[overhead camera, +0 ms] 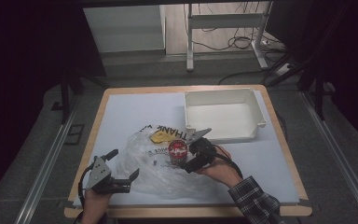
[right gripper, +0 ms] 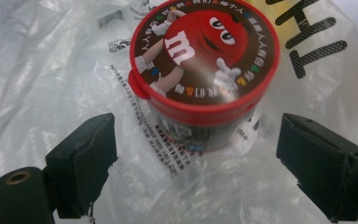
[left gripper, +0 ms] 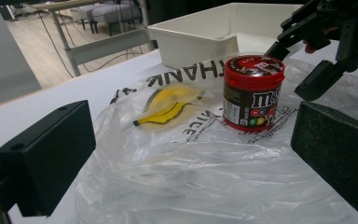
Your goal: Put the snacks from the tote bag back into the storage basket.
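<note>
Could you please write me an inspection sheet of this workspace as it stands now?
Surface: table with a pale top and wood edge.
Job's things: candy tub, red lid on, upright on a clear plastic bag that lies flat; white bin at the far right, nothing seen in it.
Clutter: nothing seen.
Grippers: left gripper open at the bag's near-left edge, touching nothing that I can tell; right gripper open, jaws either side of the tub, not closed on it.
Cables: a black one trails from each gripper; loose cables on the floor beyond.
Surroundings: dark room, white frame legs behind the table.
</note>
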{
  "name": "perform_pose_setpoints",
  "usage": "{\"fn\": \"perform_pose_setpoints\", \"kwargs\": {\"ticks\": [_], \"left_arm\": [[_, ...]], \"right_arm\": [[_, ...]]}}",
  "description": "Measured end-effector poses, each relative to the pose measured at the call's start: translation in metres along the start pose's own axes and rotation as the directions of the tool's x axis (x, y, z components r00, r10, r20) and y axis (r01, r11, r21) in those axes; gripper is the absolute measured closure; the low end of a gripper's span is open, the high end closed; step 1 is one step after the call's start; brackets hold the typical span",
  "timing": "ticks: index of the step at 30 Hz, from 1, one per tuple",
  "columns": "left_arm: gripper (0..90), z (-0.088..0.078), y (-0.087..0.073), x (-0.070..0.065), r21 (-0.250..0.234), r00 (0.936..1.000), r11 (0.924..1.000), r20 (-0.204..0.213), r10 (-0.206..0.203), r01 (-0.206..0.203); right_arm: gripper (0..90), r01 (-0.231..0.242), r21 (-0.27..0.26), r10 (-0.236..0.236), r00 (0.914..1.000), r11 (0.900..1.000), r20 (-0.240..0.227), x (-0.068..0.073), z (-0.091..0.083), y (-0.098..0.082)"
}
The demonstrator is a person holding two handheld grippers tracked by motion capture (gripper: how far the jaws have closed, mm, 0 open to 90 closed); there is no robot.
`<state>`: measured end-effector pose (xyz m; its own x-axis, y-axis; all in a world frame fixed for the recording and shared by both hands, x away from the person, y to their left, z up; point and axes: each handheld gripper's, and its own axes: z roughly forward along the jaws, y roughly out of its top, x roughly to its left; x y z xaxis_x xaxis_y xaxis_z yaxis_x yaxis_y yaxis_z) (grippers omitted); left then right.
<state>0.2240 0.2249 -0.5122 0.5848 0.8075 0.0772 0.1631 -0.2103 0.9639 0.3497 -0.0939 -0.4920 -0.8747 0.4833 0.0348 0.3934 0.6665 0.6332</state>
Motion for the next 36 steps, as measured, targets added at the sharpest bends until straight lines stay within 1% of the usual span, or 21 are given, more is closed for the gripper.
{"fn": "perform_pose_setpoints", "kwargs": {"ticks": [1, 2, 3, 7, 9, 10, 13, 14, 15, 21, 27, 30, 33, 36], "left_arm": [[0.0, 0.000, 0.000, 0.000, 0.000, 1.0000, 1.0000, 0.001, 0.000, 0.000], [0.0, 0.000, 0.000, 0.000, 0.000, 1.0000, 1.0000, 0.001, 0.000, 0.000], [0.0, 0.000, 0.000, 0.000, 0.001, 1.0000, 1.0000, 0.001, 0.002, -0.002], [0.0, 0.000, 0.000, 0.000, 0.002, 1.0000, 1.0000, 0.001, 0.001, -0.001], [0.0, 0.000, 0.000, 0.000, 0.002, 1.0000, 1.0000, 0.002, 0.003, -0.003], [0.0, 0.000, 0.000, 0.000, 0.002, 1.0000, 1.0000, 0.002, 0.003, -0.003], [0.0, 0.000, 0.000, 0.000, 0.003, 1.0000, 1.0000, 0.001, 0.003, -0.003], [0.0, 0.000, 0.000, 0.000, 0.003, 1.0000, 1.0000, 0.001, 0.003, -0.003], [0.0, 0.000, 0.000, 0.000, 0.003, 1.0000, 1.0000, 0.001, 0.003, -0.003], [0.0, 0.000, 0.000, -0.001, 0.003, 1.0000, 1.0000, 0.000, 0.006, -0.006], [0.0, 0.000, 0.000, -0.001, 0.009, 0.9999, 0.9999, 0.000, 0.014, -0.014], [0.0, 0.000, 0.000, -0.001, 0.010, 0.9999, 0.9998, 0.000, 0.015, -0.015], [0.0, 0.000, 0.000, -0.001, 0.011, 0.9999, 0.9998, 0.000, 0.017, -0.017], [0.0, 0.000, 0.000, -0.001, 0.011, 0.9999, 0.9998, -0.001, 0.017, -0.017]], "right_arm": [[14.4, 0.015, 0.015, -0.015, 0.9999, 1.000, 0.006, 0.000, 0.004, 0.003], [14.4, 0.015, 0.015, -0.015, 0.9999, 1.000, 0.006, 0.000, 0.004, 0.003], [16.1, 0.021, 0.035, -0.022, 0.9997, 0.999, 0.006, 0.001, 0.007, 0.007], [16.8, 0.036, 0.053, -0.037, 0.9992, 0.998, 0.017, 0.002, 0.011, 0.012], [17.3, 0.043, 0.076, -0.046, 0.9986, 0.996, 0.026, 0.002, 0.016, 0.018], [17.3, 0.043, 0.076, -0.046, 0.9986, 0.996, 0.026, 0.002, 0.016, 0.018], [18.1, 0.069, 0.104, -0.072, 0.9969, 0.992, 0.031, 0.002, 0.023, 0.024], [18.1, 0.069, 0.104, -0.072, 0.9969, 0.992, 0.031, 0.002, 0.023, 0.024], [18.6, 0.074, 0.117, -0.078, 0.9966, 0.990, 0.027, 0.003, 0.026, 0.027], [19.5, 0.079, 0.149, -0.085, 0.9957, 0.986, 0.036, 0.005, 0.035, 0.034], [20.8, 0.095, 0.176, -0.103, 0.9939, 0.980, 0.040, 0.005, 0.043, 0.039], [22.0, 0.087, 0.189, -0.096, 0.9945, 0.978, 0.041, 0.005, 0.046, 0.040], [24.3, 0.090, 0.204, -0.102, 0.9935, 0.975, 0.050, 0.005, 0.048, 0.041], [25.1, 0.085, 0.205, -0.097, 0.9941, 0.975, 0.047, 0.004, 0.048, 0.042]]}}
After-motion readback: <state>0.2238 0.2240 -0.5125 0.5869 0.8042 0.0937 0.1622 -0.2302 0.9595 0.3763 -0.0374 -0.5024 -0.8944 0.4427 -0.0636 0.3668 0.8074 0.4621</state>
